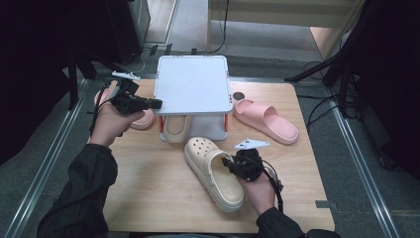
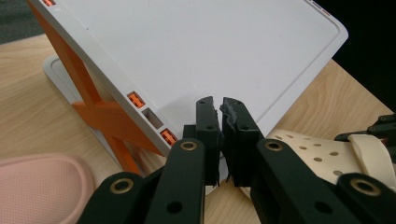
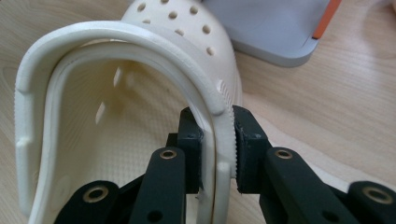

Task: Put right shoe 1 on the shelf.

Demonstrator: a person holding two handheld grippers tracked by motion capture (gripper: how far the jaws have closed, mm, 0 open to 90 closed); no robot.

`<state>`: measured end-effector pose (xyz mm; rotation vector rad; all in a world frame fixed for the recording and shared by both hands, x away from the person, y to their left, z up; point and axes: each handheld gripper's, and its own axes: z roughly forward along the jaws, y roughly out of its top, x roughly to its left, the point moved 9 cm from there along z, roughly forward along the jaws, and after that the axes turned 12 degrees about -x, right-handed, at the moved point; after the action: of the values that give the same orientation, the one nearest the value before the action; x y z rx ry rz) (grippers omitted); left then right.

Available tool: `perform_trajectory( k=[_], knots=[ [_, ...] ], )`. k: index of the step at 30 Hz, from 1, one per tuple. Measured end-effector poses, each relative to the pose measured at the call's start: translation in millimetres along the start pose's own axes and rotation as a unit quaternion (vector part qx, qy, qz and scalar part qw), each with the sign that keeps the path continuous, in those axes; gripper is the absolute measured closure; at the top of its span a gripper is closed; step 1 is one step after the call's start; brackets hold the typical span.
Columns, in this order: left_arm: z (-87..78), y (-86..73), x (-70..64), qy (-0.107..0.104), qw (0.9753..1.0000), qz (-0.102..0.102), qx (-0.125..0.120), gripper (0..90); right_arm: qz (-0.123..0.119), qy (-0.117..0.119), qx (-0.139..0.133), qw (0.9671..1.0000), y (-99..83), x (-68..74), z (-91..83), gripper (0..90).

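Currently right tongs (image 3: 217, 154) clamped on side wall of cream clog (image 1: 214, 171), mid-tabletop (image 1: 148, 198), bare wood around it. Left tongs (image 2: 220, 140) together, empty, at front-left corner of white shoe rack (image 1: 193, 84). Second cream clog (image 1: 176, 130) on rack's lower shelf.

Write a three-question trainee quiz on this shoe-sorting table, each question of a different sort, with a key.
1. True or false: the right gripper is shut on the cream clog's side wall.
2. What lies under the white rack? A. a cream shoe B. a pink slide C. a cable
3. Fill in: the left gripper's jaws are ____.

Key: 1 true; 2 A; 3 shut, holding nothing.
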<state>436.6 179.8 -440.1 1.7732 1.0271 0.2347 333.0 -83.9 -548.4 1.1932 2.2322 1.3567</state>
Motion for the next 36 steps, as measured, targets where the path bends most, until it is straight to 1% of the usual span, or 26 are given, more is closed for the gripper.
perform_trajectory(
  k=[6, 11, 12, 16, 19, 22, 26, 27, 28, 30, 31, 34, 36],
  knots=[
    [0.2, 0.1, -0.5, 0.002, 1.0000, 0.002, 0.000, 84.8, 0.007, -0.010, -0.013, 0.9998, 13.7, -4.8, -2.4, 76.9],
    [0.6, 0.2, -1.0, 0.002, 1.0000, 0.002, -0.001, 84.5, 0.006, -0.026, -0.016, 0.9995, 29.3, -17.7, -1.6, 76.8],
    [0.6, 0.2, -0.9, 0.002, 1.0000, 0.002, -0.001, 84.5, 0.009, -0.031, -0.015, 0.9994, 32.9, -20.4, -0.6, 76.8],
    [0.3, -0.1, -0.5, 0.001, 1.0000, 0.000, -0.001, 84.6, 0.009, -0.046, -0.014, 0.9988, 47.4, -30.9, 8.3, 76.7],
    [0.2, -0.1, -0.2, 0.001, 1.0000, -0.001, -0.002, 84.7, 0.010, -0.055, -0.010, 0.9984, 56.7, -37.7, 19.3, 76.6],
    [0.2, -0.2, -0.3, 0.001, 1.0000, 0.000, -0.002, 84.8, 0.011, -0.063, -0.009, 0.9979, 63.4, -40.8, 32.7, 76.5],
    [0.2, -0.3, -0.3, 0.000, 1.0000, -0.001, -0.003, 84.8, 0.011, -0.076, -0.003, 0.9970, 65.0, -42.0, 47.8, 76.2],
    [0.3, -0.3, -0.4, 0.000, 1.0000, -0.001, -0.003, 84.8, 0.008, -0.084, -0.001, 0.9964, 64.2, -42.4, 52.1, 76.0],
    [0.3, -0.4, -0.5, 0.000, 1.0000, -0.001, -0.003, 84.8, 0.008, -0.084, -0.002, 0.9964, 63.9, -42.1, 54.2, 75.7],
    [0.5, -0.4, -0.6, -0.001, 1.0000, -0.002, -0.003, 84.9, 0.010, -0.094, -0.007, 0.9955, 63.3, -42.2, 57.8, 75.4],
    [0.5, -0.4, -0.7, -0.001, 1.0000, -0.002, -0.003, 84.9, 0.012, -0.095, -0.010, 0.9954, 63.3, -42.8, 58.7, 75.1],
    [0.5, -0.5, -0.7, 0.000, 1.0000, -0.002, -0.004, 84.9, 0.030, -0.088, -0.015, 0.9955, 61.8, -42.8, 60.5, 73.2],
    [0.6, -0.5, -0.9, -0.001, 1.0000, -0.003, -0.004, 84.9, 0.038, -0.082, -0.014, 0.9958, 58.5, -40.8, 62.1, 71.1]
  ],
)
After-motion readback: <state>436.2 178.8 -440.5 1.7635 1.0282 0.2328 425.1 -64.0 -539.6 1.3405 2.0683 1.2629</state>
